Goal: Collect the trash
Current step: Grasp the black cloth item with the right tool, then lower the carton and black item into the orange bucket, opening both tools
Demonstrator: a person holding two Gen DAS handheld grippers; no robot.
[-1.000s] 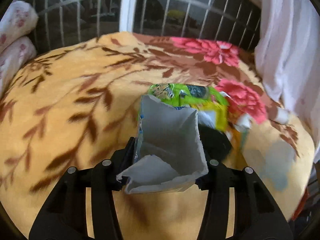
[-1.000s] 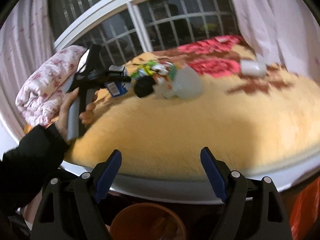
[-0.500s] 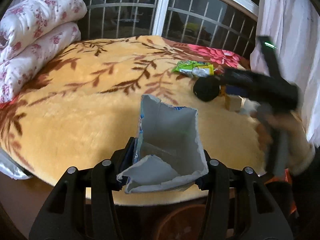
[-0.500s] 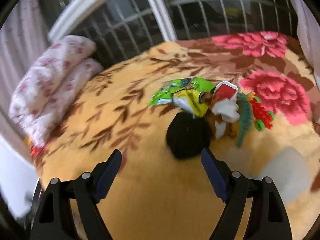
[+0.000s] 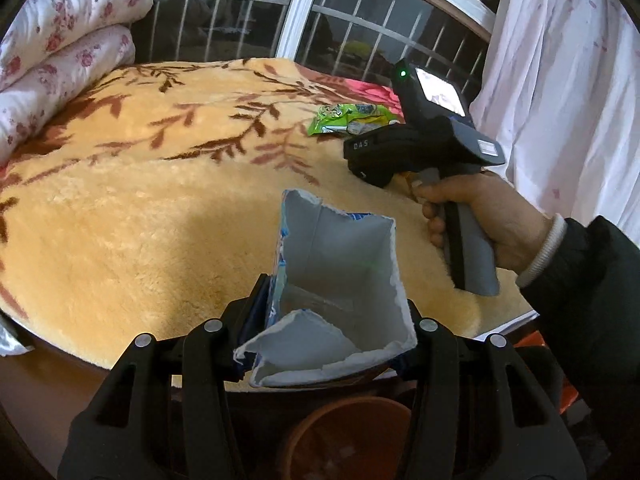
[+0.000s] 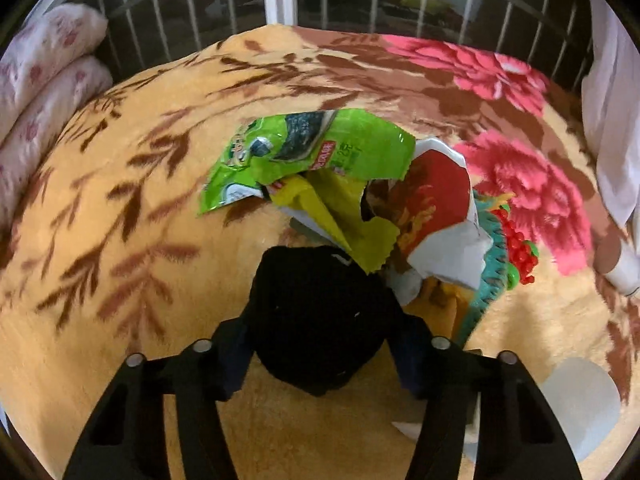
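Behind the bed (image 5: 120,208) we see a barred window (image 5: 248,8), a rolled floral quilt (image 5: 60,28) on one side and a pale curtain (image 5: 568,80) on the other. Our left gripper (image 5: 332,320) has its fingers clamped on a torn carton (image 5: 340,280), open end up, held past the near edge of the mattress and above a brown bin (image 5: 348,436) on the floor. Our right gripper (image 6: 320,336), seen in the left view as a black tool in our right hand (image 5: 480,216), sits low over the blanket with its fingers either side of a black bundle (image 6: 320,320). They look pressed against it, but we cannot tell whether they have truly closed on it.

More rubbish lies touching the bundle on its far side: a green wrapper (image 6: 312,152), a yellow wrapper (image 6: 340,216), a red and white packet (image 6: 440,216) and a green and red plastic piece (image 6: 508,248).

We judge the carton is ready to drop. It could catch on the bin's rim or the bed's edge if released off centre, since the bin is only partly under it. The bundle is soft and wide, so the right fingers may slip off or pinch the plush blanket with it. The yellow wrapper overlaps the bundle and could be dragged along and fall short.
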